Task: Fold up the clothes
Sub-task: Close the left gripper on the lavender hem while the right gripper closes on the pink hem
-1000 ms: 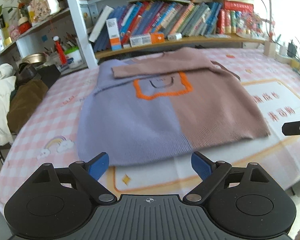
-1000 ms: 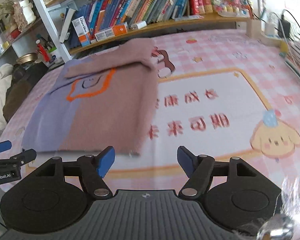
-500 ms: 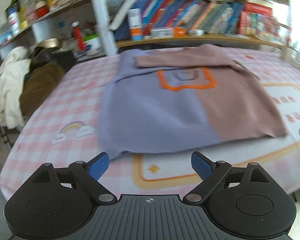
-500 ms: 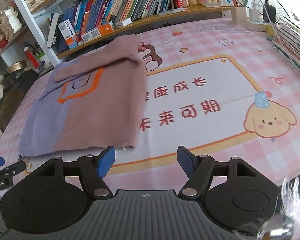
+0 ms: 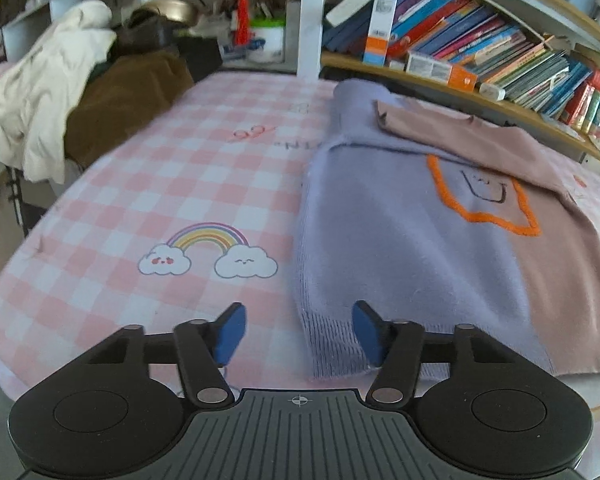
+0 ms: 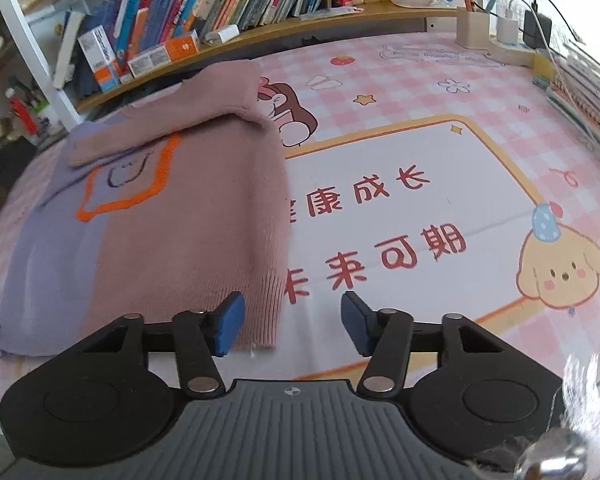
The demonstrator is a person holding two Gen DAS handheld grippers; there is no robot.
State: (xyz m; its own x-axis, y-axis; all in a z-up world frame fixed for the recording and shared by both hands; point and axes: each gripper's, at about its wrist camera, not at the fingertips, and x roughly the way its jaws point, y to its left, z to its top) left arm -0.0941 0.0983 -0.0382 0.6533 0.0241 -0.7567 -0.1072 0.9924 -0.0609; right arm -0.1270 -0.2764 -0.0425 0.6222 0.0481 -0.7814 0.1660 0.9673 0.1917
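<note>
A half-lilac, half-pink sweater [image 5: 412, 240] with an orange outline patch lies flat on the table, one pink sleeve folded across its chest. My left gripper [image 5: 298, 334] is open at the lilac hem's near left corner, its right pad [image 5: 366, 332] over the ribbed edge. In the right wrist view the same sweater [image 6: 172, 216] fills the left side. My right gripper [image 6: 292, 322] is open at the pink hem's near right corner, with its left pad [image 6: 230, 322] above the ribbing. Neither gripper holds any cloth.
A pink checked table cover [image 5: 172, 184] with cartoon prints lies under the sweater. Bookshelves [image 6: 228, 4] run along the far edge. Cream and brown garments [image 5: 64, 92] are piled beyond the left end. Chargers and stacked books [image 6: 572, 68] sit at the far right.
My left gripper has swung left and come in close to the lilac hem corner. My right gripper has closed in on the pink hem corner. Both pairs of jaws have narrowed but are still open.
</note>
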